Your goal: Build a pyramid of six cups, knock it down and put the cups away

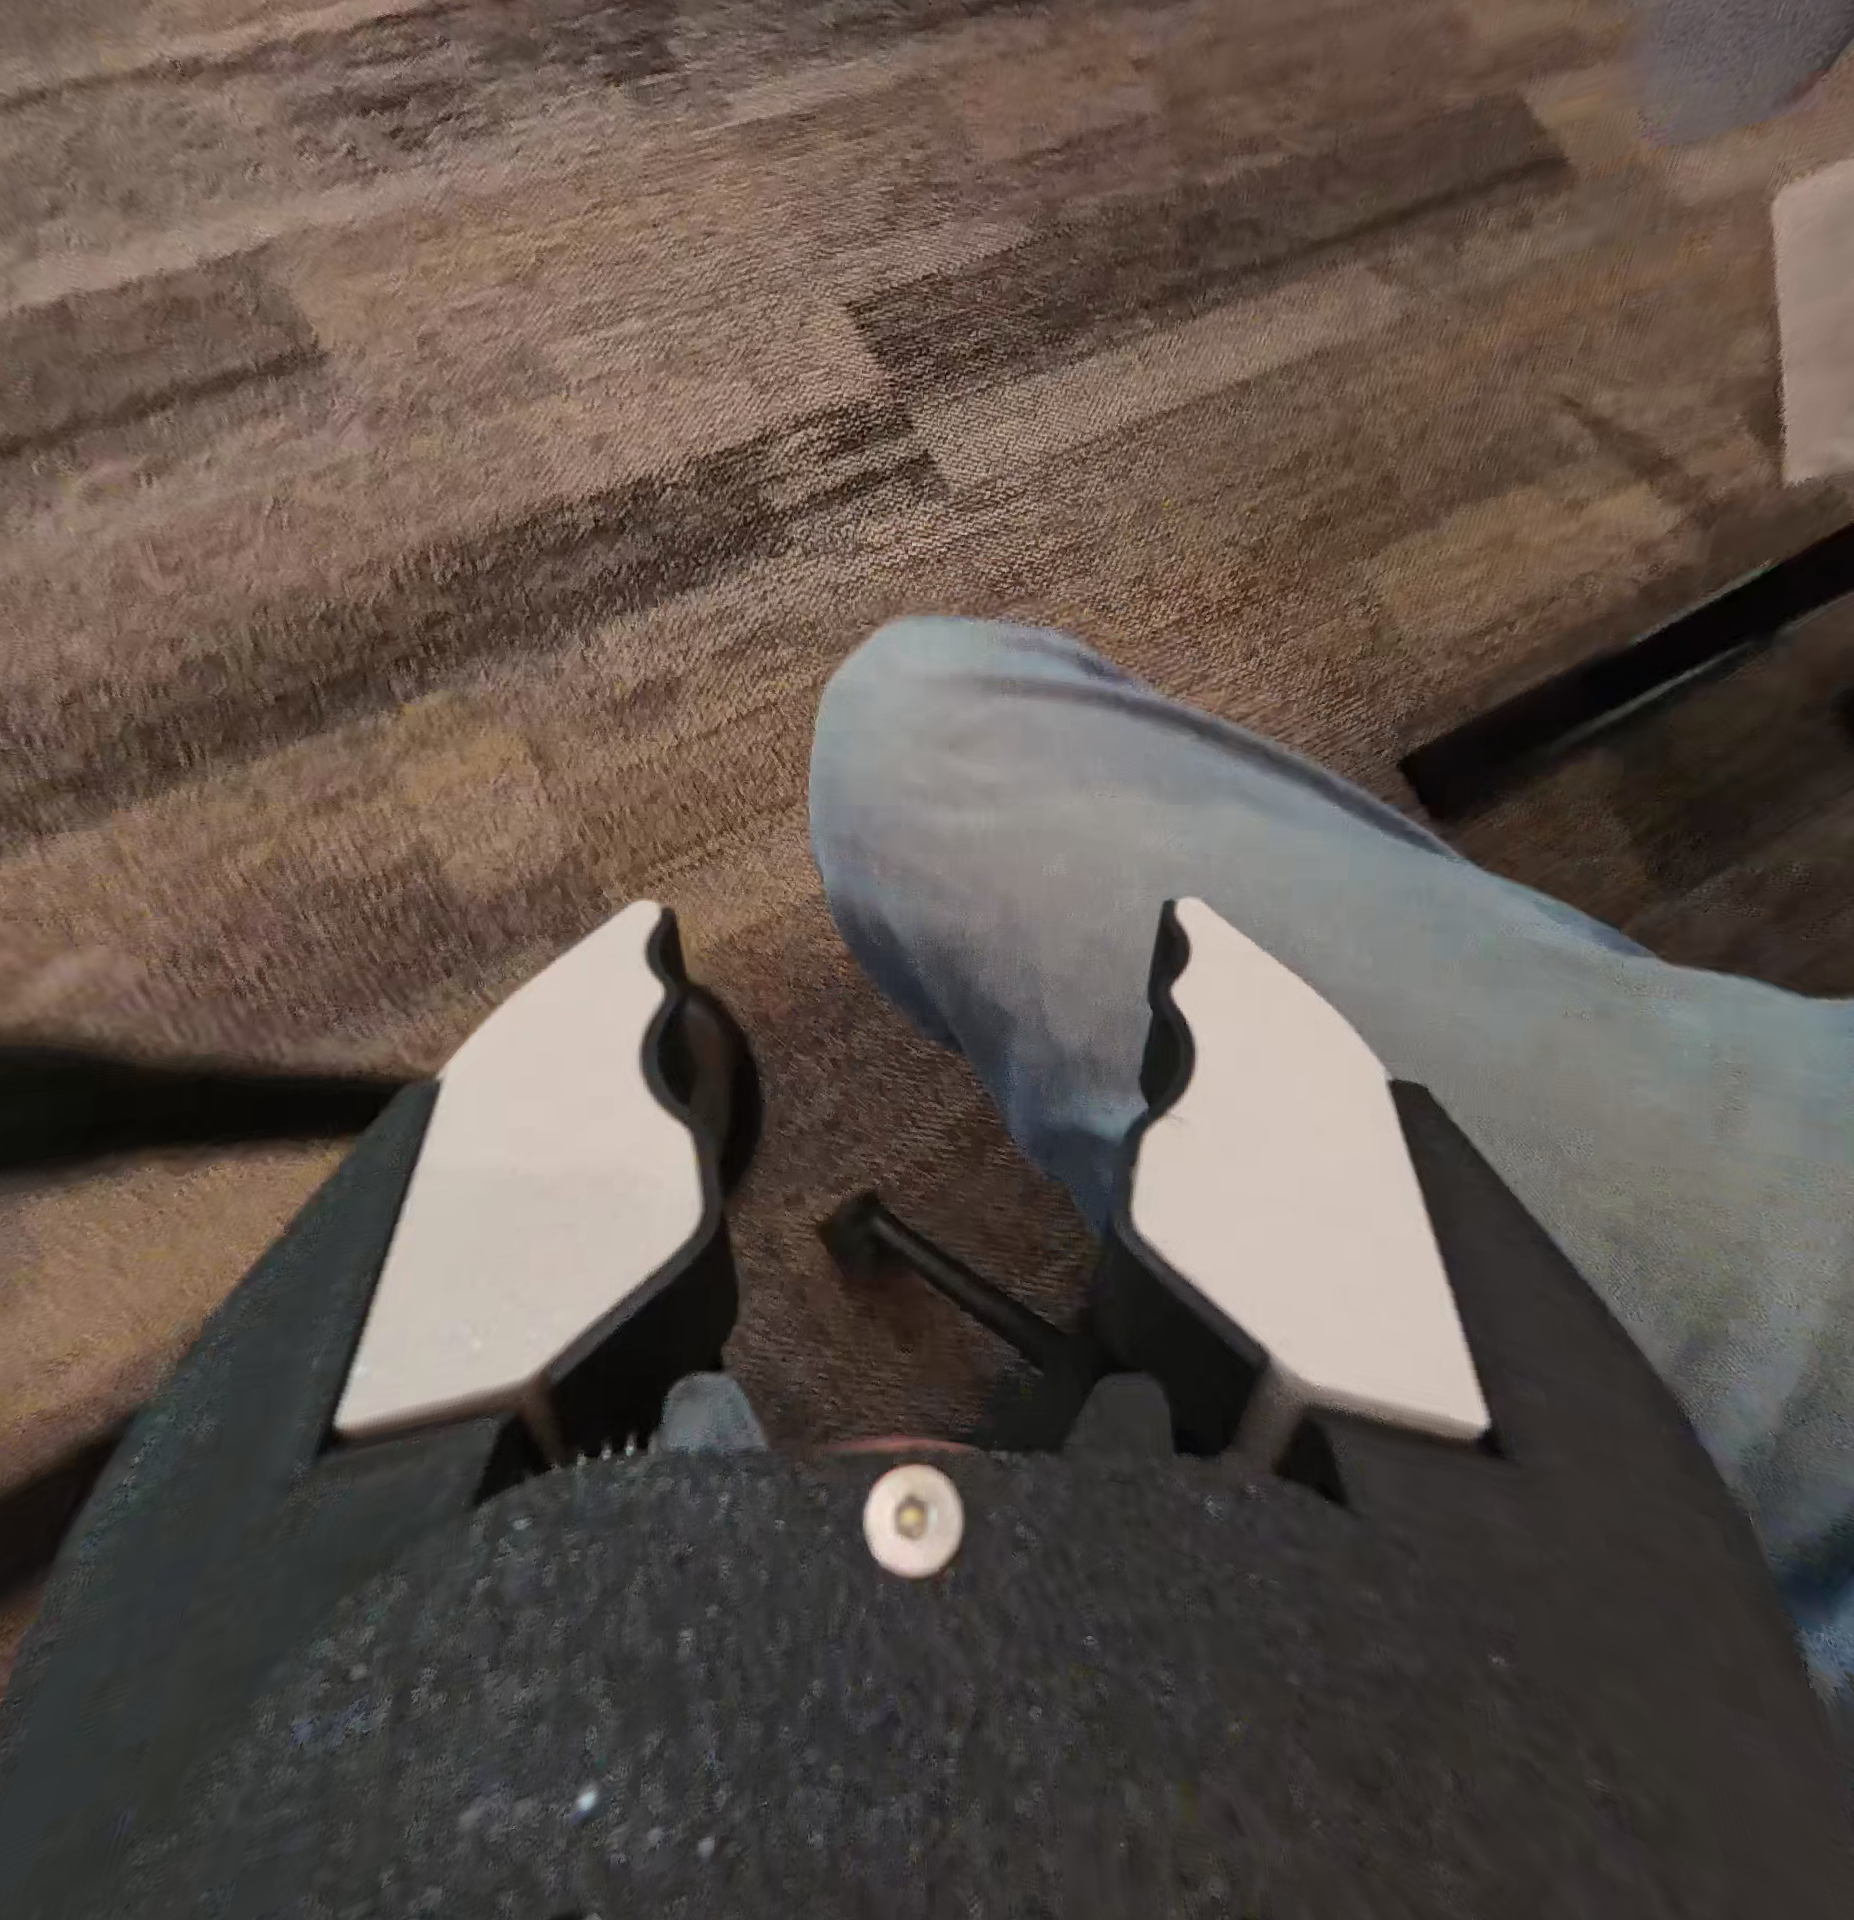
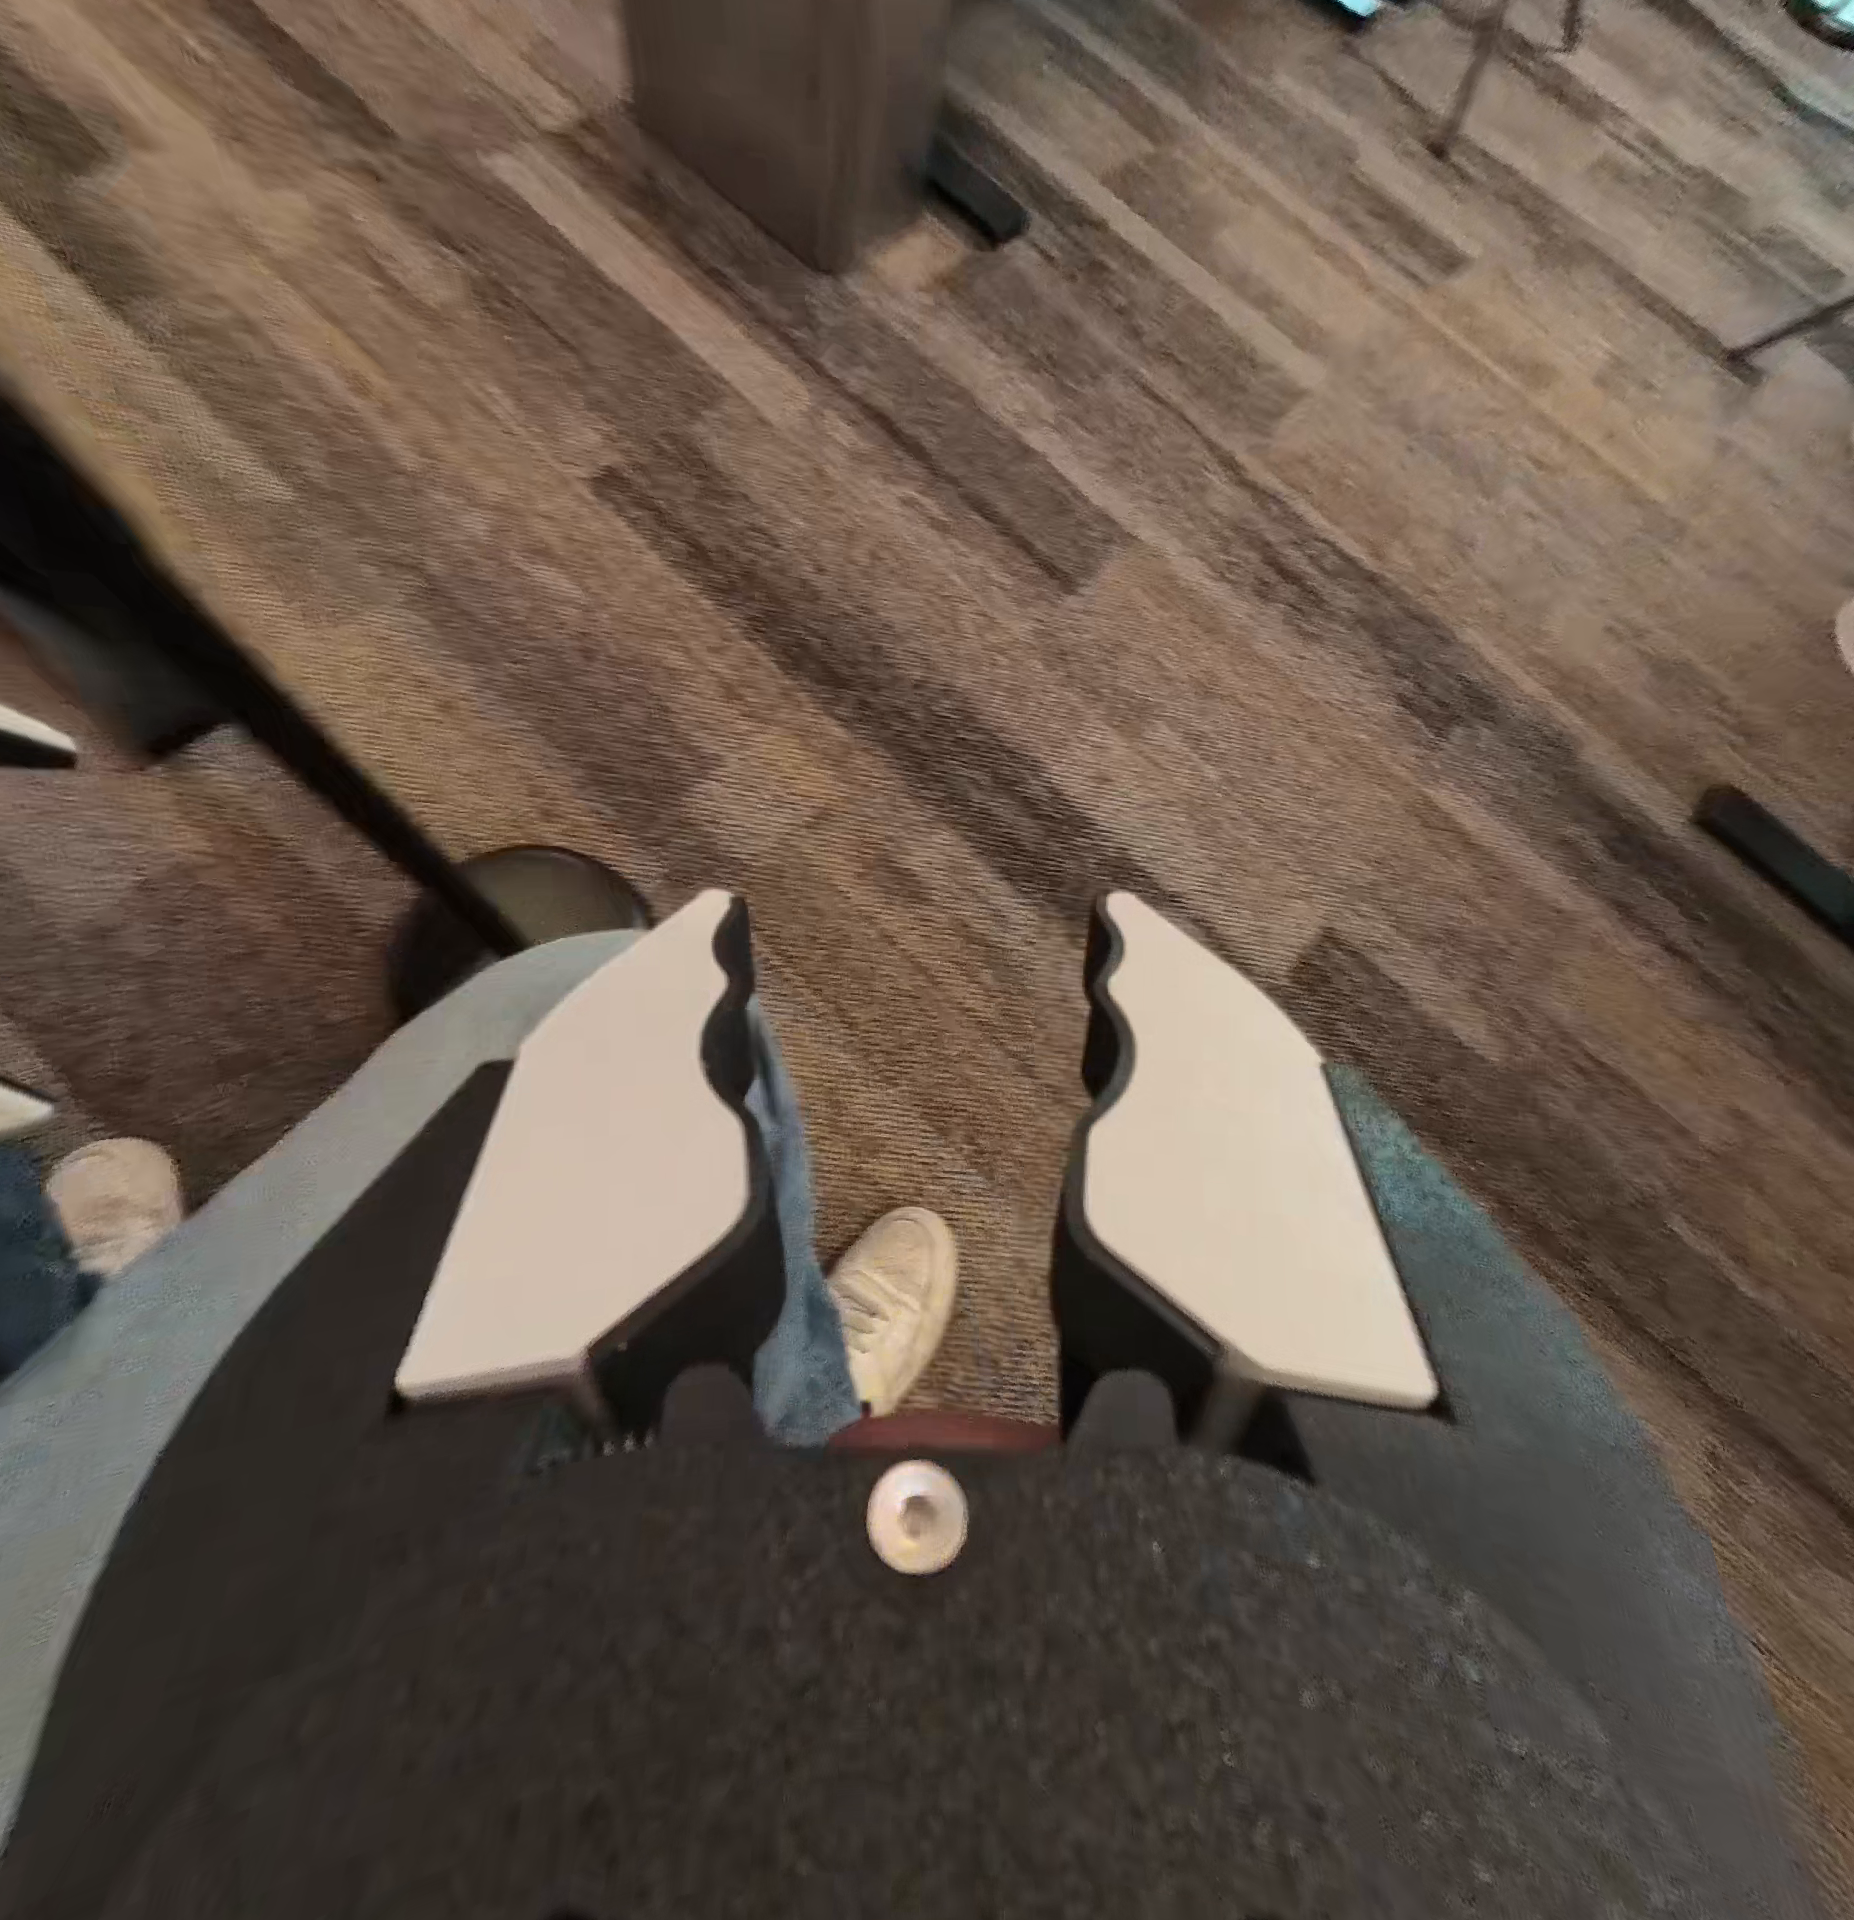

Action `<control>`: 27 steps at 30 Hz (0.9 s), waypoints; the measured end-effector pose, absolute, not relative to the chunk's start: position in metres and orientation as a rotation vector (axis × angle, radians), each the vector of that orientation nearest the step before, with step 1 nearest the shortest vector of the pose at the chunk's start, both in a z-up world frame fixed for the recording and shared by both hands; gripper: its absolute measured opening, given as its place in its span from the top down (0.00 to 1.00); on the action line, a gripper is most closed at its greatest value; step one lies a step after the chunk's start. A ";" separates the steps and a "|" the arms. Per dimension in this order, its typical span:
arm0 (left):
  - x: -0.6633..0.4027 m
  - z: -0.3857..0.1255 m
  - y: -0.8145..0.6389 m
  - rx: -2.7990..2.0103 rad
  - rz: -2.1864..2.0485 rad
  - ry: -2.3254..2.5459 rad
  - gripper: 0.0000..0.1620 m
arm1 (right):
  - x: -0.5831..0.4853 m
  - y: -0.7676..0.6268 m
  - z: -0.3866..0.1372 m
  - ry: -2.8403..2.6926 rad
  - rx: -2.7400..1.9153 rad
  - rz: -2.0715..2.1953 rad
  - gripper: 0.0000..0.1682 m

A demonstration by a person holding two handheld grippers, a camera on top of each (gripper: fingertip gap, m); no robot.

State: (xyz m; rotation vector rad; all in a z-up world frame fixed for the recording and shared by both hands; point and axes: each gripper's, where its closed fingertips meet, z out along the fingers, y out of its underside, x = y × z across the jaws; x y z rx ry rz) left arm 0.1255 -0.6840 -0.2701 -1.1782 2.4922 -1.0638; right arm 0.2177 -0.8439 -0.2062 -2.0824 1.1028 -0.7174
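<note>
No cups show in either view, so the relation the coming move turns on cannot be read here: which way the cups lie from either hand-held gripper, and which hand is nearer to them, I cannot tell.

The left hand-held gripper [image 1: 918, 925] points down at the carpet [image 1: 487, 520], its two fingers apart with nothing between them. Beyond its right finger lies the person's knee in pale blue jeans [image 1: 1110, 883], and past the knee, toward the right edge, a dark furniture foot [image 1: 1629, 675] crosses the carpet.

The right hand-held gripper [image 2: 918, 920] also points at the floor, fingers apart and empty. Between and below its fingers a pale shoe [image 2: 892, 1309] stands on the carpet [image 2: 1006, 623]. Far beyond the shoe, at the top of the view, rises a grey-brown furniture leg [image 2: 788, 125].

Both views are blurred. My judgement is that the hands are hanging low beside the seated person, away from the bench, and that each has to be raised and turned toward the work surface before any cup can be sighted and approached.
</note>
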 end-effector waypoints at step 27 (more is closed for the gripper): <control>0.436 0.157 -0.728 -1.766 -0.840 2.022 0.48 | 0.459 -1.077 0.145 1.321 -2.113 -0.445 0.63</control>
